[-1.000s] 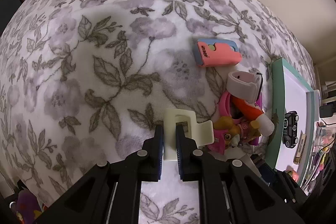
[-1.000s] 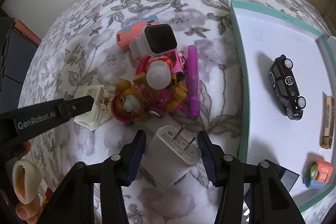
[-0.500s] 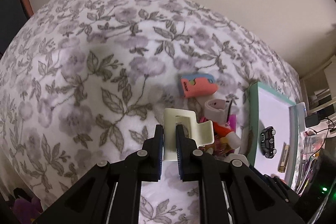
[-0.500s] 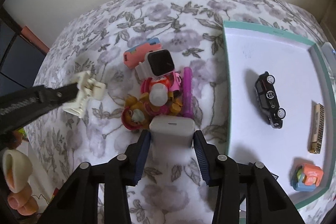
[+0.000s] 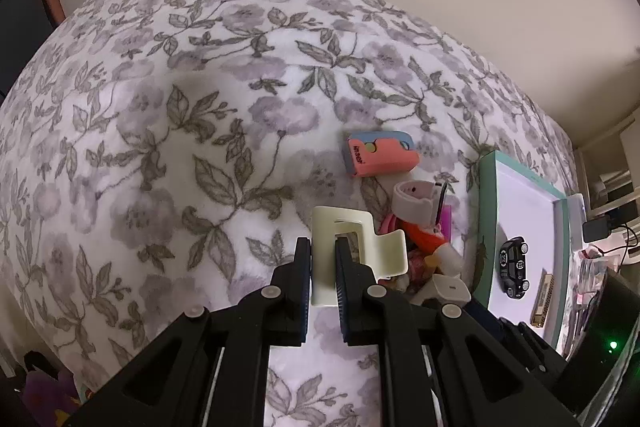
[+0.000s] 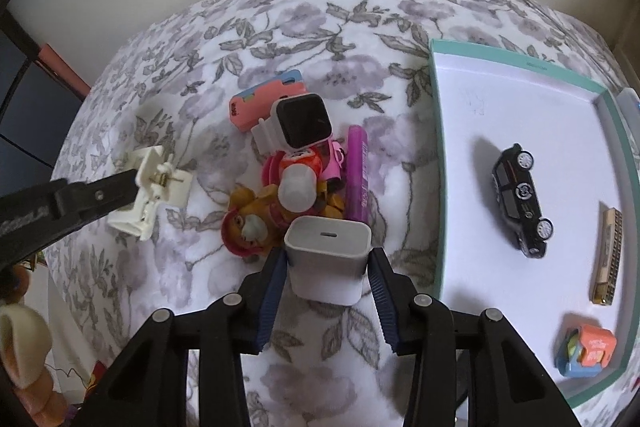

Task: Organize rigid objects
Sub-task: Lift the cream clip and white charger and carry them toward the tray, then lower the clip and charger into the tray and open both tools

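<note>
Both loads hang above a soft floral bed, so a slip would drop either one back into the toy pile. The left hand-held gripper pinches only 1 thin arm of the cream hair clip — an off-centre hold that could let it swivel or spring loose. The right hand-held gripper clamps the white charger by its smooth sides, port end forward, near the pad tips. The teal-rimmed tray, to the right, already holds a black toy car — a careless set-down could knock it.
</note>
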### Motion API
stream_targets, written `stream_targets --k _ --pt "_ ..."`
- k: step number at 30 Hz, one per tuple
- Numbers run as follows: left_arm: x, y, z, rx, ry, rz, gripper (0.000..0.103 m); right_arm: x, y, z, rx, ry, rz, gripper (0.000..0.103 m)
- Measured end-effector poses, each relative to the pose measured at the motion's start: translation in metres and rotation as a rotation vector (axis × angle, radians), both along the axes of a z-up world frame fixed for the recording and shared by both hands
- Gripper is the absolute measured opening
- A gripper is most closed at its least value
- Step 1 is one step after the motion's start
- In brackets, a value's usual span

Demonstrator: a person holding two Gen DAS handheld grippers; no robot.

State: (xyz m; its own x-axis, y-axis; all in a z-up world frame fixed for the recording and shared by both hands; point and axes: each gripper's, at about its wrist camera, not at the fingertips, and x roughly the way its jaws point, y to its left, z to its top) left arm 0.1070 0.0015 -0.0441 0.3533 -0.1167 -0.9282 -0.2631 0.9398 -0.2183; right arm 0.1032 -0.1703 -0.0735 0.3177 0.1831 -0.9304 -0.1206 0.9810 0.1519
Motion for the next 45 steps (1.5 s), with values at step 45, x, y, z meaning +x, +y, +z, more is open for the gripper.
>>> stream_targets --k 45 --pt "0.038 -0.100 0.013 0.002 -0.030 -0.193 0.012 0.019 -0.118 0.054 0.093 -0.094 -0.276 0.045"
